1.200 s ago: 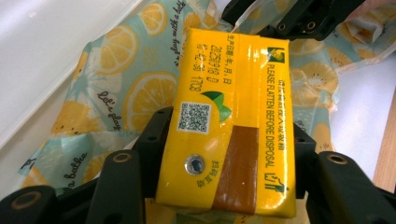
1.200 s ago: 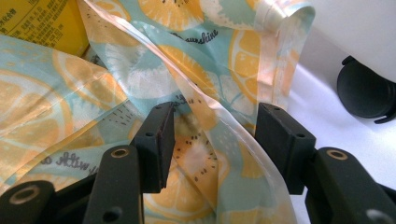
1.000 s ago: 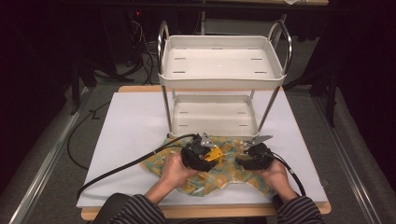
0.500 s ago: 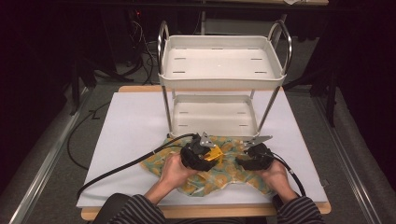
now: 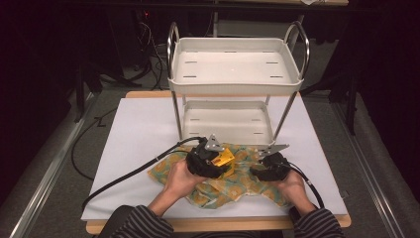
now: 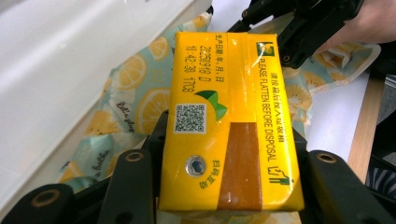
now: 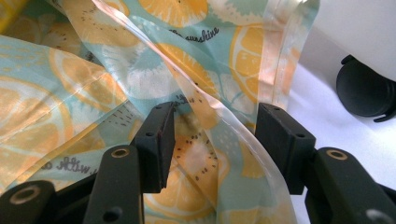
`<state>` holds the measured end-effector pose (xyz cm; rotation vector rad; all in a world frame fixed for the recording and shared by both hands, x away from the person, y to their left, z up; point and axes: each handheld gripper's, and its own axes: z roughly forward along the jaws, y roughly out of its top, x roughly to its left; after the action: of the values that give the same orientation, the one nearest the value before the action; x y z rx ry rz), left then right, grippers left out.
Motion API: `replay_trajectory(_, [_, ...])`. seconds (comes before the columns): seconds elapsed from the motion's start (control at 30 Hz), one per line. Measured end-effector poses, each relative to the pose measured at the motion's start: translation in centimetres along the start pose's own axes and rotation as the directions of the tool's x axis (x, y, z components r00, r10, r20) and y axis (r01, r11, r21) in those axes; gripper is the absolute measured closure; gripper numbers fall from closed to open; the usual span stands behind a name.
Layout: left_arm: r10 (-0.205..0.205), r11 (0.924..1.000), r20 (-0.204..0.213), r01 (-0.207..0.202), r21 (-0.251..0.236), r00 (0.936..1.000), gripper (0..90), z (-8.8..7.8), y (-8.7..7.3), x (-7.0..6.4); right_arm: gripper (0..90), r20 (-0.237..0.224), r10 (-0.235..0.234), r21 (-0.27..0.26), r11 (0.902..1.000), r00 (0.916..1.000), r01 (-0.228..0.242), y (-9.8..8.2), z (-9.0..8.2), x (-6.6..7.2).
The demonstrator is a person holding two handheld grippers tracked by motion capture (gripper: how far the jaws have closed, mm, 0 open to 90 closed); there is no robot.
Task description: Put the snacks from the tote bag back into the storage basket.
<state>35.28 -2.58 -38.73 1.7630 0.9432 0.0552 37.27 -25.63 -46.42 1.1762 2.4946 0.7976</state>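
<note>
1. Between the jaws of the left gripper (image 5: 225, 159) sits a yellow drink carton (image 6: 231, 121), clamped on its two sides, apparently to carry it off the bag.
2. On the carton's face one can read "PLEASE FLATTEN BEFORE DISPOSAL", a date stamp, a QR code and Chinese characters.
3. Under and beyond that gripper lies a lemon-print bag (image 5: 233, 186), with "sunshine" legible on it in the right gripper view.
4. To its side, the right gripper (image 7: 212, 140) stands with jaws wide, a fold of the bag between them; the pads do not press it, so it seems poised to steady the bag.
5. Farthest ahead stands a white two-tier cart (image 5: 236, 87), probably the carton's destination.
</note>
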Motion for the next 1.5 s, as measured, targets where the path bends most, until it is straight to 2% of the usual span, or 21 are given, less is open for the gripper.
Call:
replay_trajectory(0.07, [-0.020, 0.9998, 0.004, 0.021, -0.005, 0.9998, 54.4, -0.2, 0.5, 0.2, 48.6, -0.002, -0.001, 0.000, 1.0000, 1.0000, 0.001, 0.0, 0.0, 0.0])
replay_trajectory(0.2, [-0.030, 0.9992, 0.003, 0.030, -0.027, 0.9995, 54.4, -0.6, 1.2, 0.3, 48.6, -0.003, 0.002, 0.001, 1.0000, 1.0000, -0.002, 0.0, 0.0, 0.0])
replay_trajectory(0.23, [-0.045, 0.9984, 0.006, 0.046, -0.033, 0.9989, 54.4, -0.6, 1.3, 0.2, 48.7, -0.002, 0.003, 0.001, 1.0000, 1.0000, -0.003, 0.0, 0.0, 0.0])
replay_trajectory(0.47, [-0.034, 0.9992, 0.009, 0.034, -0.021, 0.9994, 54.4, -0.8, 1.8, 0.2, 48.6, 0.007, 0.003, -0.001, 1.0000, 1.0000, -0.003, -0.1, 0.0, 0.0])
replay_trajectory(0.5, [-0.072, 0.9938, 0.020, 0.073, -0.083, 0.9972, 54.4, -0.4, 1.9, 0.0, 48.7, 0.007, 0.003, -0.001, 1.0000, 1.0000, -0.003, -0.1, 0.0, 0.0])
replay_trajectory(0.53, [-0.079, 0.9939, 0.019, 0.080, -0.076, 0.9967, 54.4, -0.4, 2.0, 0.0, 48.7, 0.006, 0.004, -0.002, 1.0000, 1.0000, -0.004, -0.1, 0.0, 0.0])
replay_trajectory(0.63, [-0.060, 0.9966, 0.016, 0.061, -0.056, 0.9981, 54.4, -0.6, 2.3, 0.3, 48.6, -0.001, 0.004, -0.011, 0.9999, 1.0000, -0.004, -0.1, 0.0, 0.0])
replay_trajectory(0.77, [-0.056, 0.9951, 0.034, 0.059, -0.080, 0.9978, 54.4, -0.7, 2.7, 0.5, 48.6, 0.002, 0.003, -0.011, 0.9999, 1.0000, -0.003, -0.1, 0.0, 0.0])
replay_trajectory(0.83, [-0.052, 0.9957, 0.047, 0.055, -0.074, 0.9975, 54.4, -1.0, 2.9, 0.4, 48.6, 0.002, 0.003, -0.011, 0.9999, 1.0000, -0.003, -0.1, 0.0, 0.0])
replay_trajectory(0.93, [-0.041, 0.9985, 0.053, 0.043, -0.035, 0.9977, 54.4, -1.4, 3.4, 0.7, 48.6, -0.001, 0.002, -0.011, 0.9999, 1.0000, -0.002, -0.1, 0.0, 0.0])
replay_trajectory(1.03, [-0.018, 0.9997, 0.022, 0.019, -0.017, 0.9996, 54.4, -1.8, 3.8, 1.1, 48.6, -0.003, 0.004, -0.012, 0.9999, 1.0000, -0.004, -0.2, 0.0, -0.1])
replay_trajectory(1.07, [-0.088, 0.9932, 0.009, 0.088, -0.075, 0.9961, 54.4, -1.5, 3.9, 0.8, 48.5, 0.000, 0.006, -0.011, 0.9999, 1.0000, -0.006, -0.2, 0.0, 0.0])
replay_trajectory(1.13, [-0.114, 0.9903, 0.026, 0.115, -0.078, 0.9932, 54.4, -1.6, 4.4, 0.7, 48.5, 0.002, 0.006, -0.014, 0.9999, 1.0000, -0.006, -0.2, 0.0, 0.0])
replay_trajectory(1.23, [-0.109, 0.9899, 0.014, 0.110, -0.090, 0.9939, 54.4, -1.6, 4.8, 0.6, 48.6, -0.001, 0.003, -0.011, 0.9999, 1.0000, -0.003, -0.2, 0.0, -0.1])
replay_trajectory(1.3, [-0.109, 0.9912, -0.003, 0.109, -0.076, 0.9940, 54.4, -1.6, 5.2, 0.6, 48.5, 0.007, 0.010, -0.010, 0.9999, 0.9999, -0.010, -0.2, 0.0, 0.0])
replay_trajectory(1.4, [-0.060, 0.9936, -0.041, 0.056, -0.098, 0.9974, 54.4, -1.9, 5.9, 0.3, 48.5, 0.000, 0.004, -0.012, 0.9999, 1.0000, -0.004, -0.2, 0.0, -0.1])
replay_trajectory(1.47, [-0.063, 0.9927, -0.042, 0.059, -0.105, 0.9971, 54.4, -2.0, 6.4, 0.4, 48.5, 0.001, 0.004, -0.013, 0.9999, 1.0000, -0.004, -0.2, 0.0, 0.0])
replay_trajectory(1.5, [-0.050, 0.9922, -0.048, 0.044, -0.116, 0.9976, 54.3, -2.0, 6.4, 0.4, 48.5, 0.004, 0.002, -0.012, 0.9999, 1.0000, -0.002, -0.2, 0.0, 0.0])
